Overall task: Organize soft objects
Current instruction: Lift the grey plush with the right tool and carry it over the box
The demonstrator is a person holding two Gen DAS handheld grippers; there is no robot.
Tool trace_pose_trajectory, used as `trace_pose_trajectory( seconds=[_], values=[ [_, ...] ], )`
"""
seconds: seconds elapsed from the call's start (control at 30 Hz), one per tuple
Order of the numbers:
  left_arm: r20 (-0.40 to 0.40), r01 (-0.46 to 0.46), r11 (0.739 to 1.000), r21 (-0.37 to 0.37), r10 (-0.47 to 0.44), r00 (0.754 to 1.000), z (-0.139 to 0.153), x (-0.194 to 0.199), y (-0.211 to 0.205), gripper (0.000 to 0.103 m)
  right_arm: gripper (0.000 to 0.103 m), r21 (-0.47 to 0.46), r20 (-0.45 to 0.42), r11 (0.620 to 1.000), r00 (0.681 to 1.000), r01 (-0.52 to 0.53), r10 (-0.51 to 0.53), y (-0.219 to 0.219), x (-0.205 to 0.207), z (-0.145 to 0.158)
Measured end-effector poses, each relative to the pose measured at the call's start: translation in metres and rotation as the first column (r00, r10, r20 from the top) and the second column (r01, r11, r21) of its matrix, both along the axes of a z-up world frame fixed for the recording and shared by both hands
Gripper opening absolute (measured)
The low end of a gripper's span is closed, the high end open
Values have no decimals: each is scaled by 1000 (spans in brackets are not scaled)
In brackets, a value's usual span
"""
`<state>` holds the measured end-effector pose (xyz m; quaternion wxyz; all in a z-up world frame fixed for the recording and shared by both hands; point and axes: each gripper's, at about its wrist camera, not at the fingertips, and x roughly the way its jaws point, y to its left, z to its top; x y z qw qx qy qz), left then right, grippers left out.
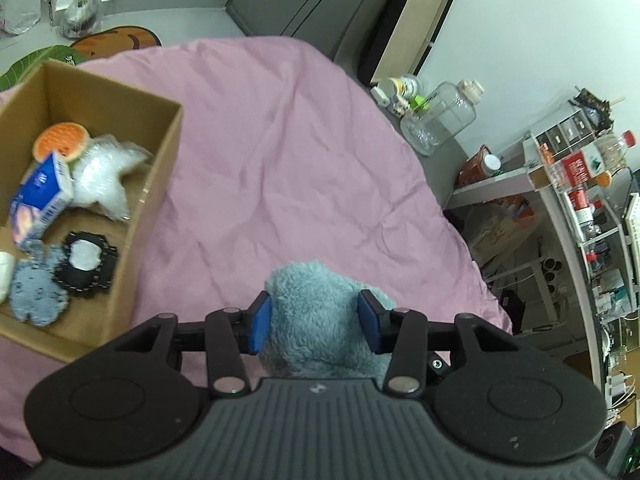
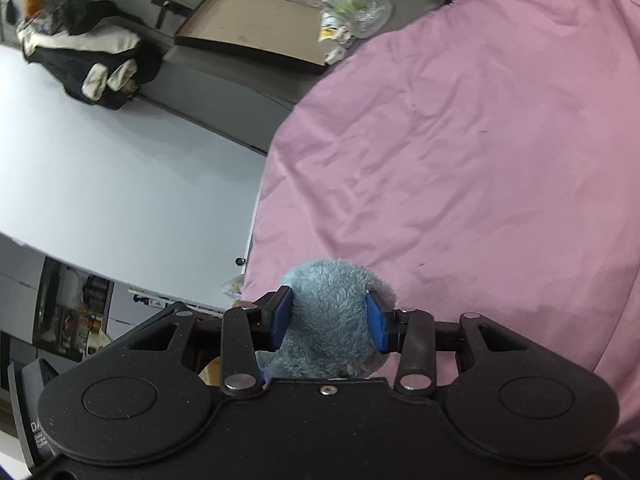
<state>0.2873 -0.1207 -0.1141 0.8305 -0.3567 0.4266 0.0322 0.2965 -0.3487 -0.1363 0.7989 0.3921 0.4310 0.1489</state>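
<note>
L gripper (image 1: 314, 322) clamped on blue plush toy (image 1: 320, 320), R gripper (image 2: 330, 322) pinching same toy's other end; toy held above pink bedsheet (image 1: 300, 160). Cardboard box (image 1: 160, 184) w/ other soft items sits to the left. Risk: fur compresses, one pad slips, toy sags and catches box rim.

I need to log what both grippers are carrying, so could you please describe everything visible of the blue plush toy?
The blue plush toy is a fuzzy, grey-blue soft thing with a rounded end; its full shape is hidden. The left gripper and the right gripper each pinch a lobe between blue pads, and the fabric bulges out. It hangs above the pink bedsheet, to the right of the cardboard box.
</note>
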Motion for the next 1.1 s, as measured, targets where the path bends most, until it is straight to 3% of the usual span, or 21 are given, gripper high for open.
trace_pose_trajectory(
  seconds=[0.5,1.1],
  values=[
    [63,-35,999,-24,36,997,43,-50,45,45,40,-46,63,998,997,-33,36,47,-38,51],
    [108,-61,996,-67,68,992,61,-86,117,45,40,-117,114,989,988,-93,107,121,-61,83]
  ],
)
